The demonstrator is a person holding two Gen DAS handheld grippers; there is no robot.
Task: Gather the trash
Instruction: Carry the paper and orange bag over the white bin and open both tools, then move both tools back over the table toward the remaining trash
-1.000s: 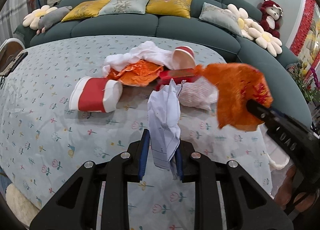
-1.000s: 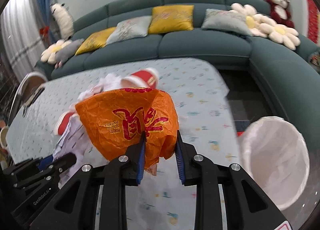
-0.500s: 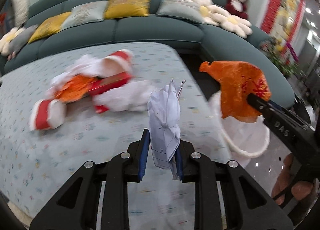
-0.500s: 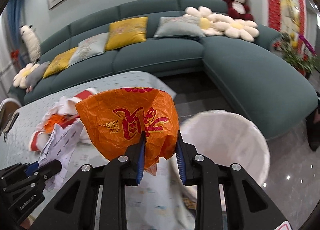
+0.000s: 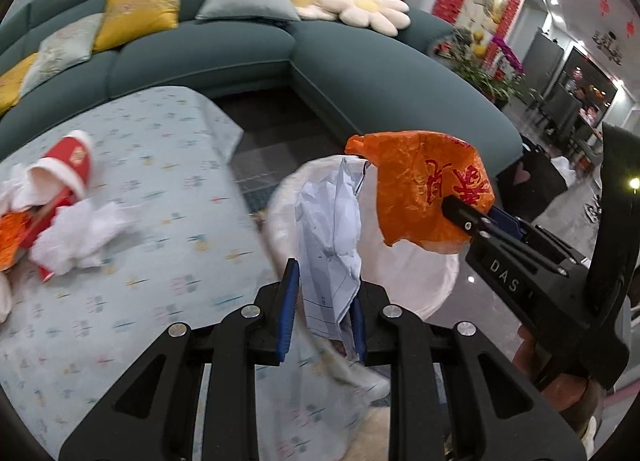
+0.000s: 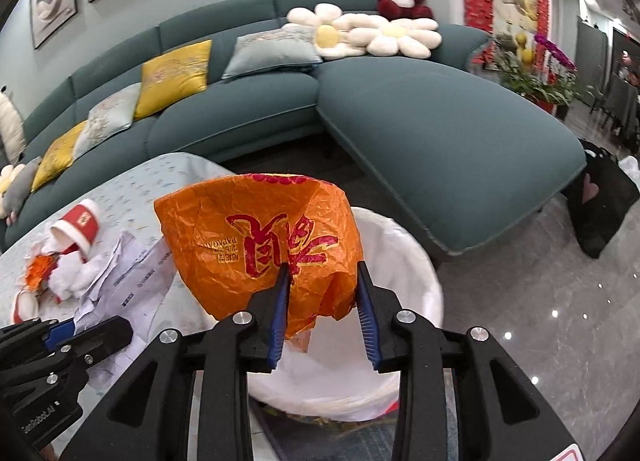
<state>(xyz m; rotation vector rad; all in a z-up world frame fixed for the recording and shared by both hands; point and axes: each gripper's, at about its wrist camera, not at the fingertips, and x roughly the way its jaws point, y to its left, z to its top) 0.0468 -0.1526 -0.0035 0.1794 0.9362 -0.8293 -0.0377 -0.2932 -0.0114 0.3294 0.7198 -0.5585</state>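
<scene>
Fingers (image 5: 289, 301) of the left gripper (image 5: 324, 307) pinch crumpled white paper (image 5: 330, 229); right gripper (image 6: 322, 311) pinches an orange plastic bag (image 6: 260, 245), both over the white-lined bin (image 6: 412, 273) beside the surface (image 5: 140, 189)

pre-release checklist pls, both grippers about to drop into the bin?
1. Right gripper has the orange bag pinched: ok.
2. Left gripper has the crumpled paper pinched: ok.
3. White-lined bin open, with room for both pieces: ok.
4. Orange bag over the bin opening: ok, most of it lies over the liner in the right wrist view.
5. Paper over the bin opening: cannot tell; the left wrist view shows the bin behind it, but in the right wrist view it looks left of the rim.
6. Table trash remaining: not ok, red cup and tissue are on it.
</scene>
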